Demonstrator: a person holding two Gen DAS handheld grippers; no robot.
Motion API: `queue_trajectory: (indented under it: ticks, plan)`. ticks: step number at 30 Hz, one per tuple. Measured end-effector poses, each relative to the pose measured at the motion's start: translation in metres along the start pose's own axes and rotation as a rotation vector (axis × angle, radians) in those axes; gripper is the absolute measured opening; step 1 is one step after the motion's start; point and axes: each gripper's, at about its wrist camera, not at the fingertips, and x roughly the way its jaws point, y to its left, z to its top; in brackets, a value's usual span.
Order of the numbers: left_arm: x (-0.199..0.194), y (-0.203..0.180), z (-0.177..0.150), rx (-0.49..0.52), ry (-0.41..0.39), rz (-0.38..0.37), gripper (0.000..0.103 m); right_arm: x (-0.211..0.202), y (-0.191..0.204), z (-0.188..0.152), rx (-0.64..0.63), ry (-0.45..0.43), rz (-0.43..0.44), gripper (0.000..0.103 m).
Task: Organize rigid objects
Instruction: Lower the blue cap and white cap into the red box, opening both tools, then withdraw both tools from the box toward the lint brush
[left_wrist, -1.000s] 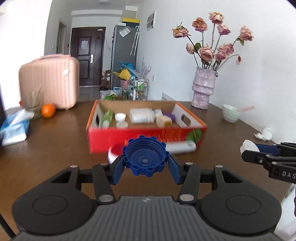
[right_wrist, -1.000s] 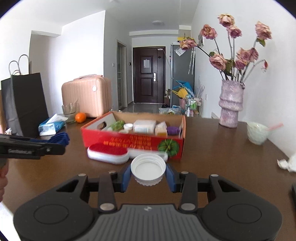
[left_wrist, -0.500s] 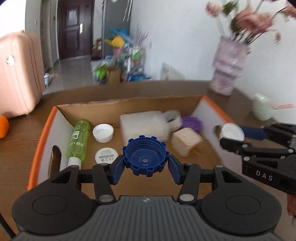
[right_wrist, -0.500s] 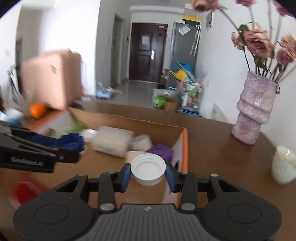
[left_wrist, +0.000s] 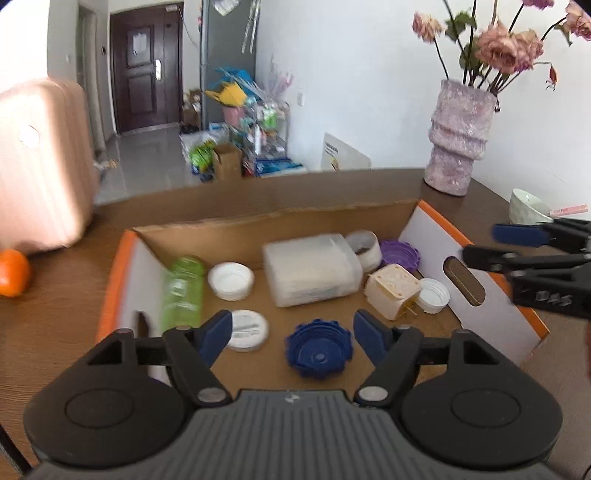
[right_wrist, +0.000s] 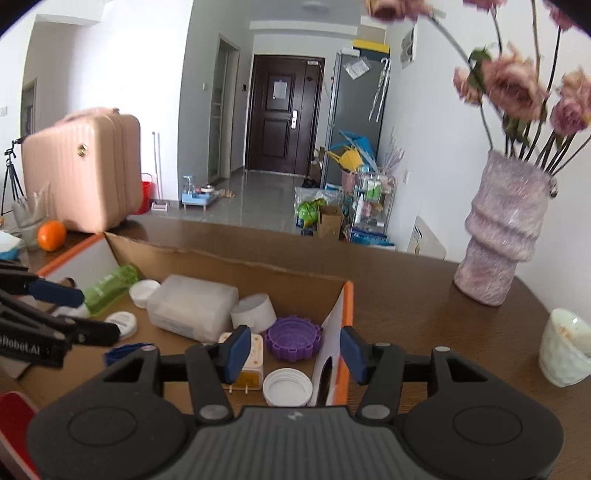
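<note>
An orange-rimmed cardboard box (left_wrist: 436, 229) sits on the brown table. My left gripper (left_wrist: 292, 332) is open over the box, and the blue cap (left_wrist: 318, 351) lies on the box floor just below it. My right gripper (right_wrist: 291, 349) is open over the box's right end, and the white cap (right_wrist: 287, 386) lies on the floor below it, next to a cream plug (right_wrist: 246, 357) and a purple cap (right_wrist: 294, 336). The box also holds a green bottle (left_wrist: 183, 291), a frosted plastic container (left_wrist: 312, 267) and other white lids (left_wrist: 231, 278).
A pink vase with dried roses (right_wrist: 504, 236) and a pale bowl (right_wrist: 565, 345) stand right of the box. A pink suitcase (right_wrist: 83, 168) and an orange (right_wrist: 51, 234) sit at the back left. A red brush (right_wrist: 14, 417) lies in front of the box.
Both grippers moved forward over the box and opened. The blue cap dropped from the left gripper and the white cap from the right one onto the box floor.
</note>
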Motion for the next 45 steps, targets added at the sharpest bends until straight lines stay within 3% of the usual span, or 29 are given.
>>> queue_trajectory:
  ticks: [5,7,9,12,13,19,28,38,42,45]
  plan:
    - [-0.073,0.014,-0.014,0.062,-0.109,0.098,0.084,-0.066,0.005,0.003,-0.058,-0.046,-0.011,0.073]
    - [-0.109,0.018,-0.029,0.075,-0.188,0.158,0.086,-0.096,0.010,-0.002,-0.092,-0.086,-0.054,0.077]
    - [-0.145,0.021,-0.049,0.079,-0.293,0.188,0.099,-0.126,0.013,-0.012,-0.079,-0.134,-0.079,0.082]
    - [-0.185,0.017,-0.076,0.085,-0.393,0.270,0.101,-0.165,0.016,-0.029,-0.032,-0.233,-0.067,0.095]
    - [-0.195,0.016,-0.083,0.088,-0.397,0.281,0.101,-0.176,0.018,-0.035,-0.013,-0.263,-0.075,0.099]
    - [-0.246,0.008,-0.106,0.037,-0.414,0.244,0.102,-0.219,0.031,-0.058,0.088,-0.292,-0.060,0.099]
    - [-0.300,-0.005,-0.147,0.006,-0.437,0.250,0.103,-0.275,0.051,-0.088,0.095,-0.288,-0.042,0.099]
    - [-0.350,-0.027,-0.269,-0.141,-0.378,0.175,0.103,-0.340,0.077,-0.201,0.155,-0.263,-0.032,0.099]
    - [-0.353,-0.039,-0.307,-0.115,-0.300,0.174,0.103,-0.352,0.086,-0.245,0.167,-0.215,-0.040,0.100]
    - [-0.350,-0.042,-0.316,-0.101,-0.271,0.190,0.103,-0.349,0.088,-0.260,0.170,-0.171,-0.049,0.100]
